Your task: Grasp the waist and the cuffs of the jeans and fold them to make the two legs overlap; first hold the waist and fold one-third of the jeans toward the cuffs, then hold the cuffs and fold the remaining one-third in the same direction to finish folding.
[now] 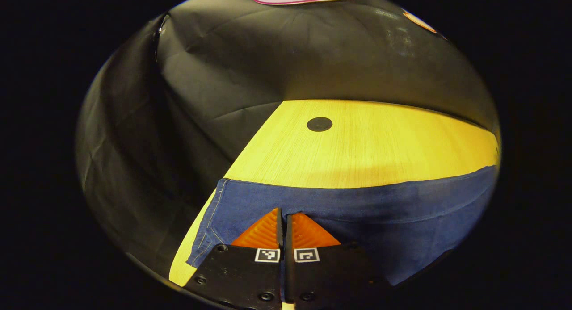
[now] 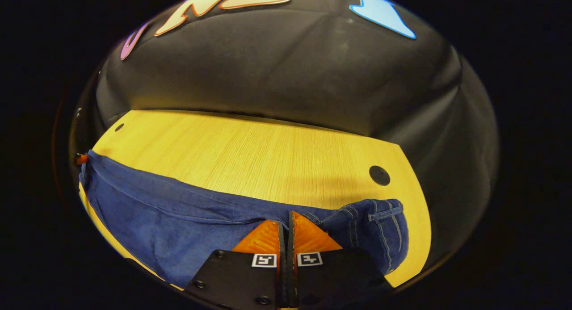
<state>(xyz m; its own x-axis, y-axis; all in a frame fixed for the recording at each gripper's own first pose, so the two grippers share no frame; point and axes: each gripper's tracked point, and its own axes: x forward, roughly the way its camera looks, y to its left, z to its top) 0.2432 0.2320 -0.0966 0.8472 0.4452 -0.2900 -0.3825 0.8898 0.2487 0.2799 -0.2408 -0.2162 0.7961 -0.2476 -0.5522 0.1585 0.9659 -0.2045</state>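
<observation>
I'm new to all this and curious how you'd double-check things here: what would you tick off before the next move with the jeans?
1. Left tool closed at the cuff end of the jeans: fingers together over the denim, ok; whether cloth is pinched between them, cannot tell.
2. Right tool closed at the waist end, by the belt loops and pocket stitching: ok; pinch itself, cannot tell.
3. Jeans stretched long across the near edge of the table: ok.
4. Legs overlapped: looks like a single band, cannot tell for certain.
5. Bare table beyond the jeans: ok.
6. Fabric smooth: mild wrinkles near the waist, ok.
</observation>
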